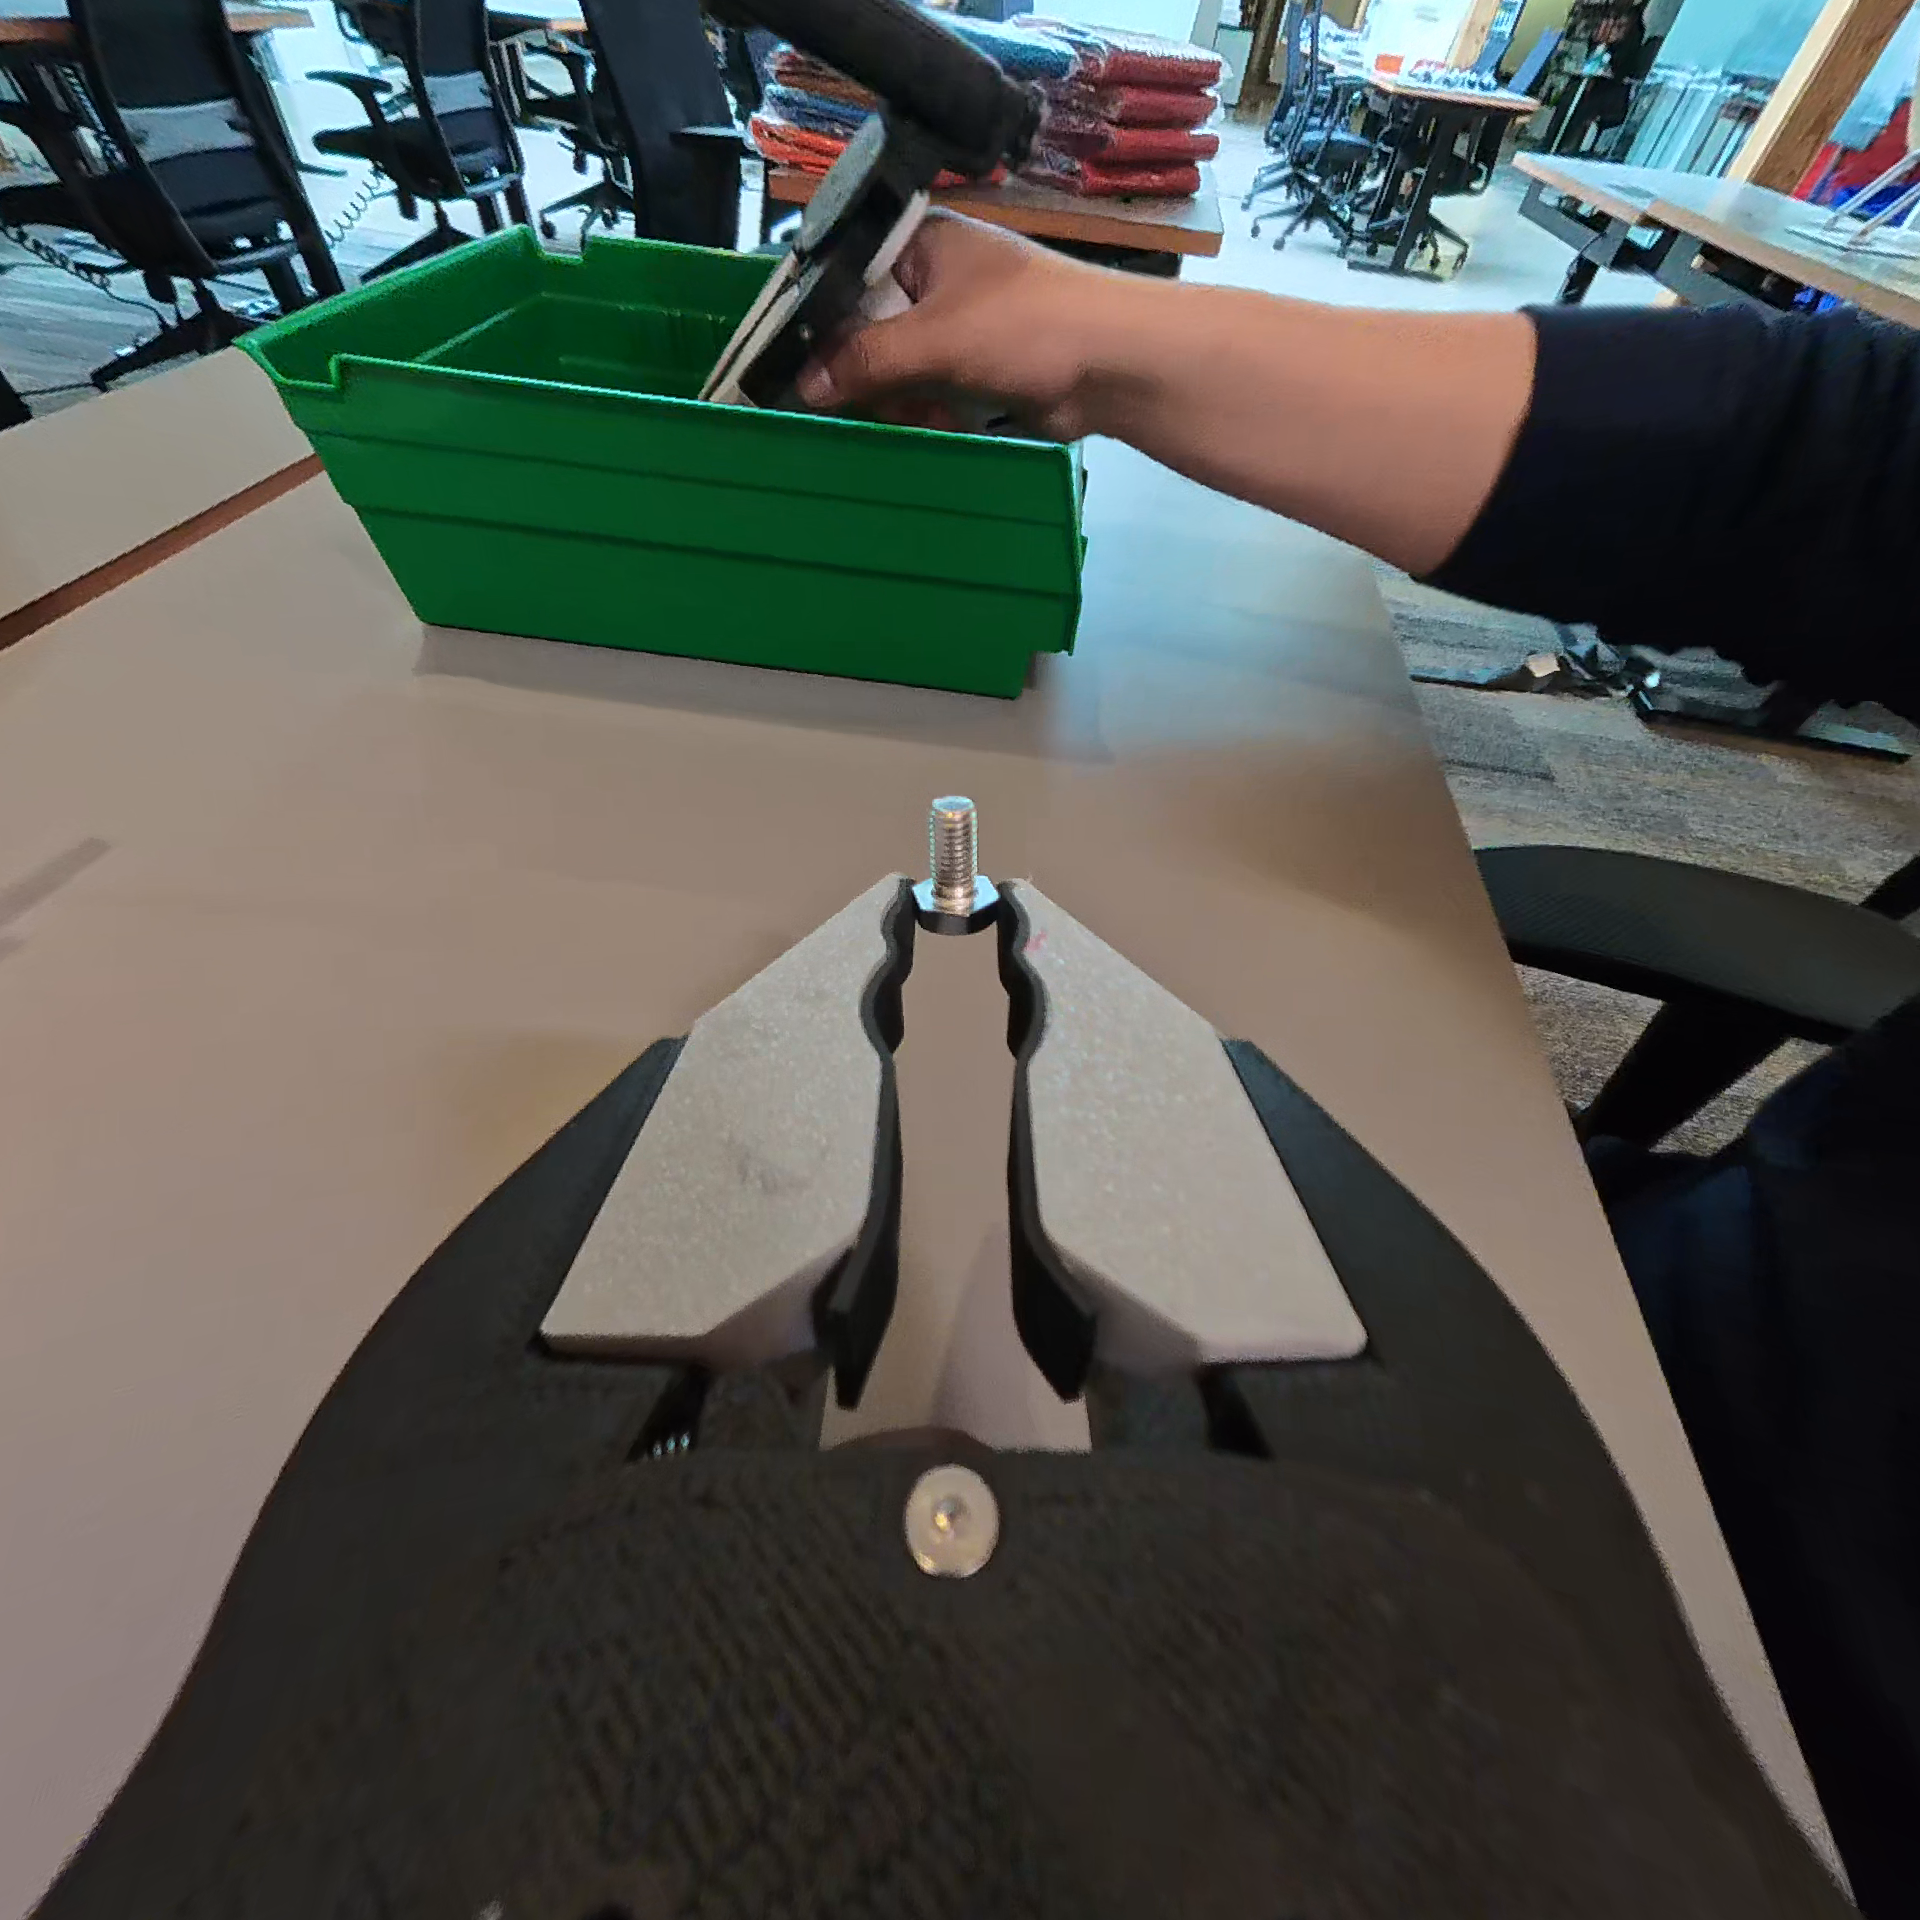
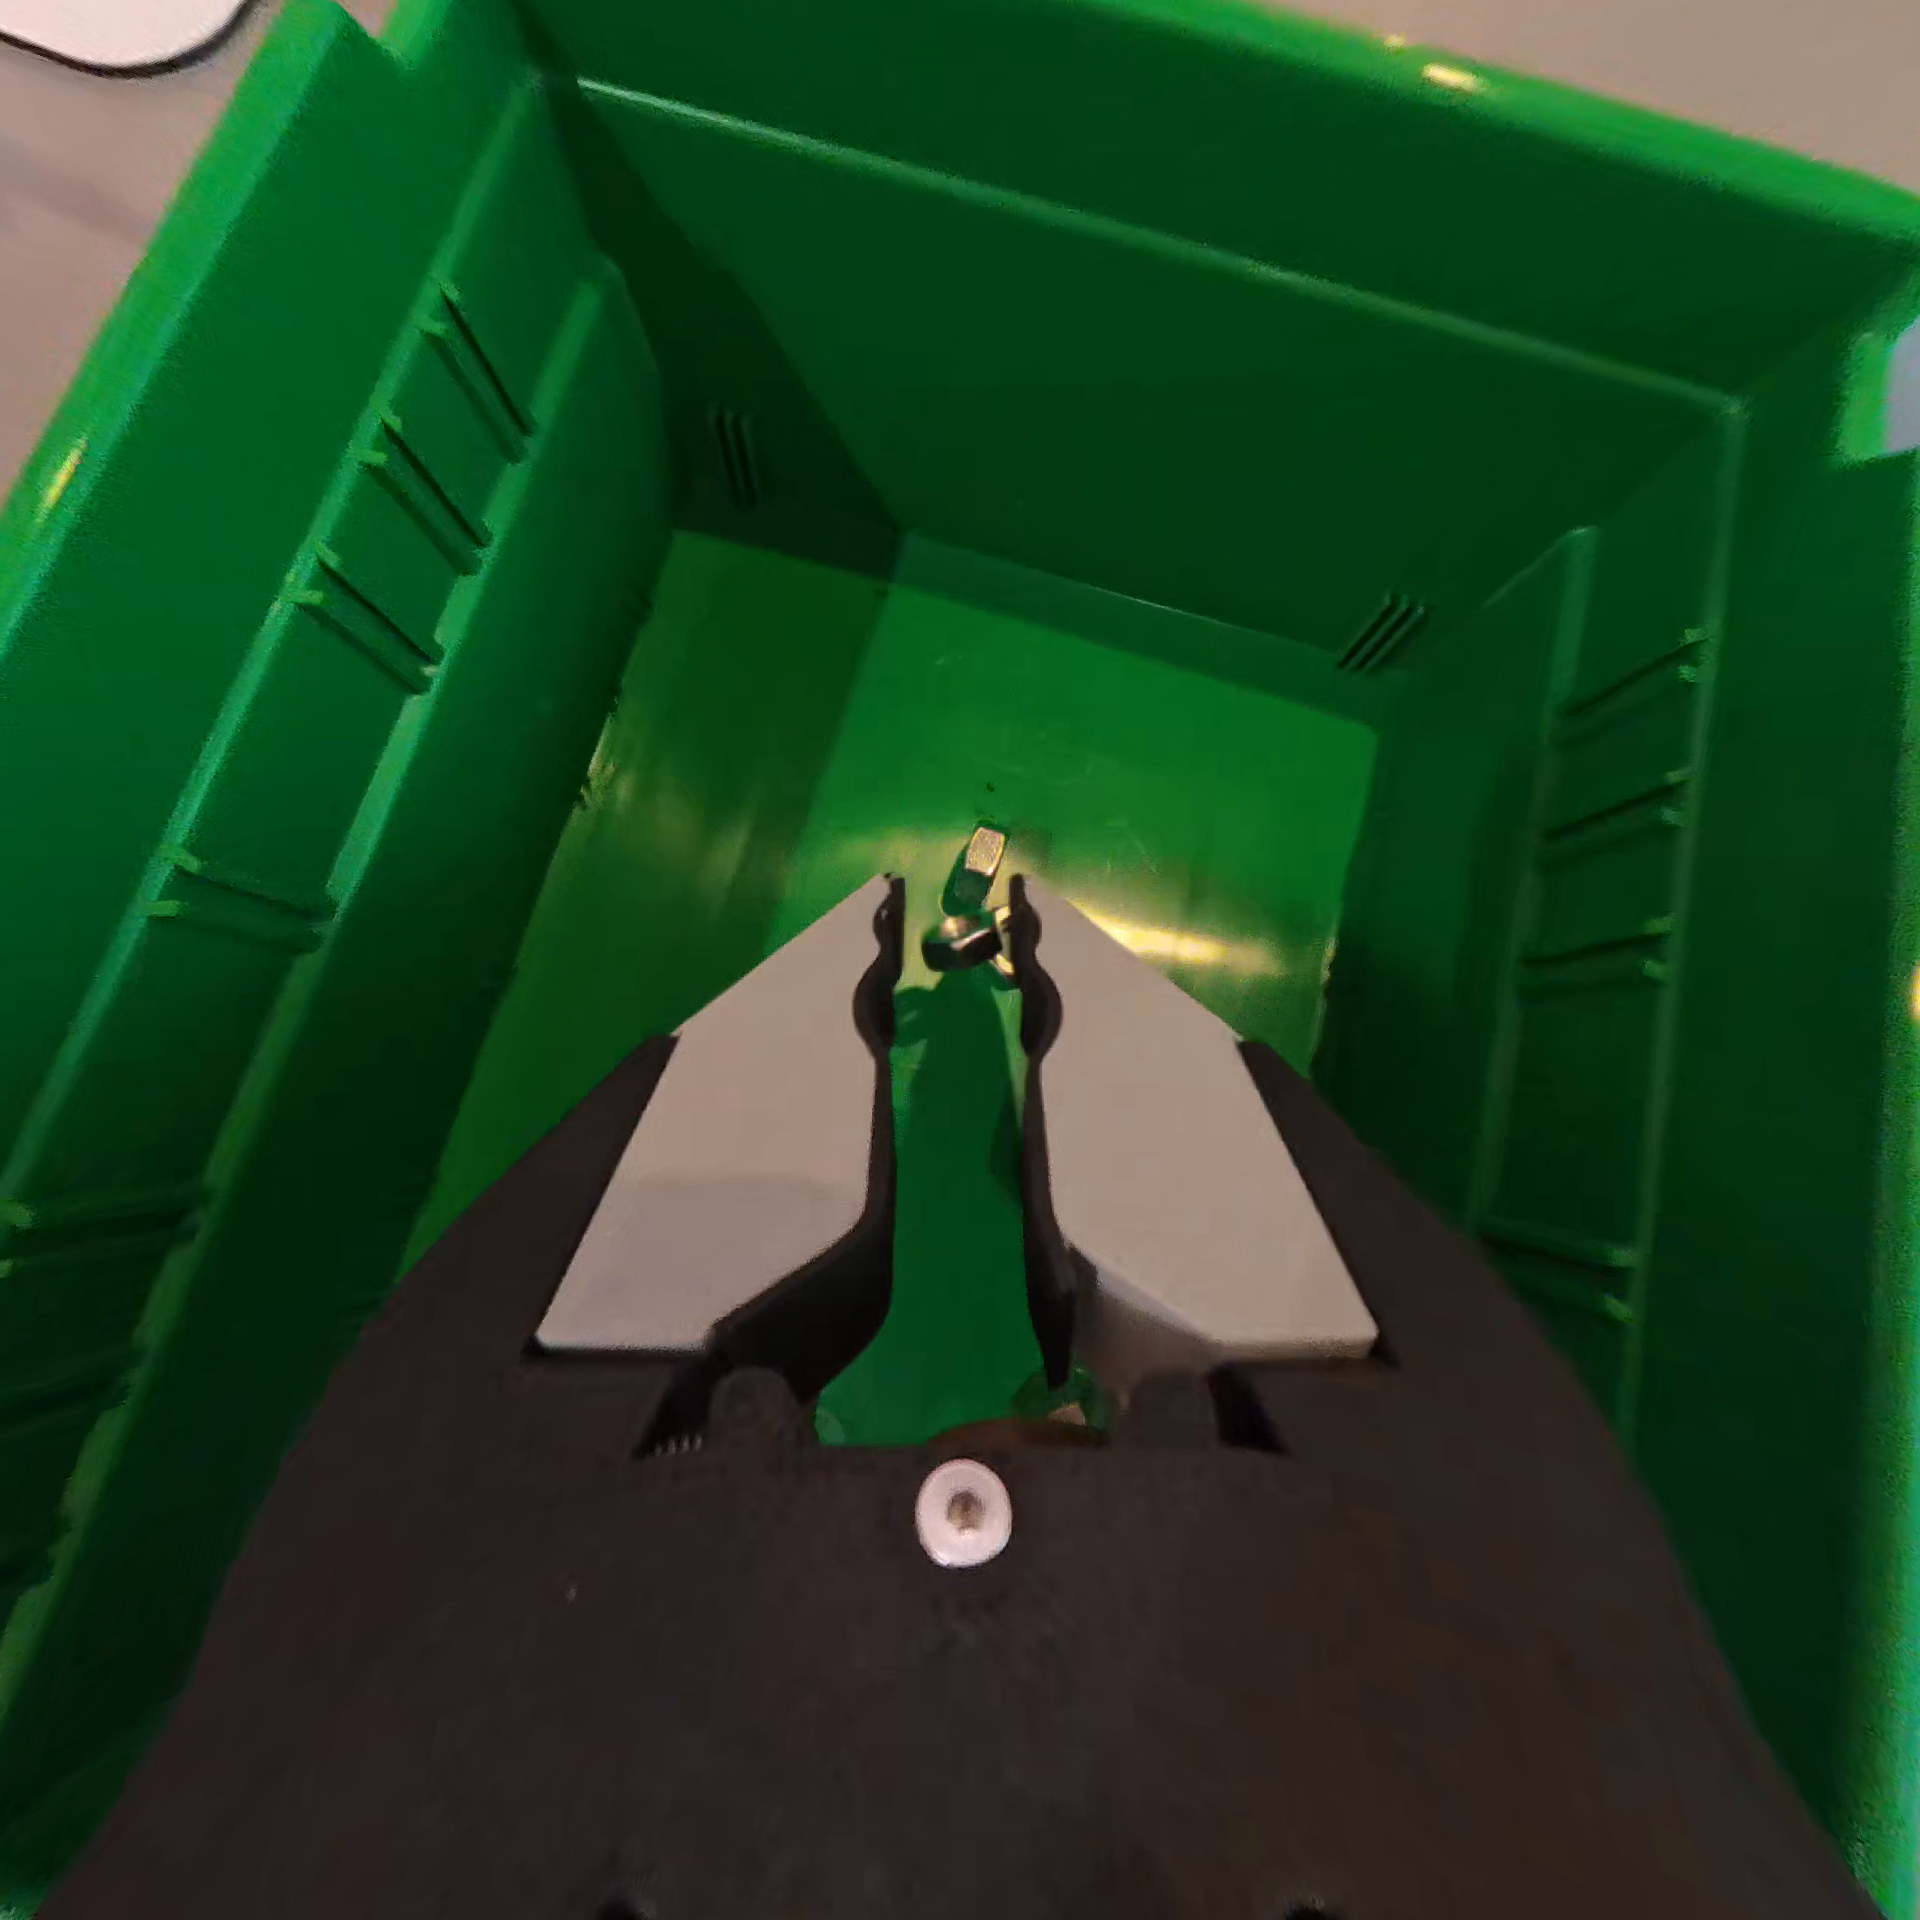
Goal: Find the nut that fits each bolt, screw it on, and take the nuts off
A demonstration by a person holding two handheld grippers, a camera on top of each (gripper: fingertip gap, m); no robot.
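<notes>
Green plastic bin [image 2: 1143,312] walls surround the right gripper [image 2: 951,914], whose tips are parted around two small hex nuts [image 2: 971,925] on the bin floor, not yet pinched. The bolt [image 1: 952,868] is held upright by its head, clamped in the left gripper [image 1: 952,920] above the table [image 1: 312,883]. Both nuts could be caught together, or one could skid off the tips.

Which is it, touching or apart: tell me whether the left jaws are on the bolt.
Touching. The left wrist view shows the left gripper with both jaws pressed against the hex head of the bolt, no gap either side.
</notes>
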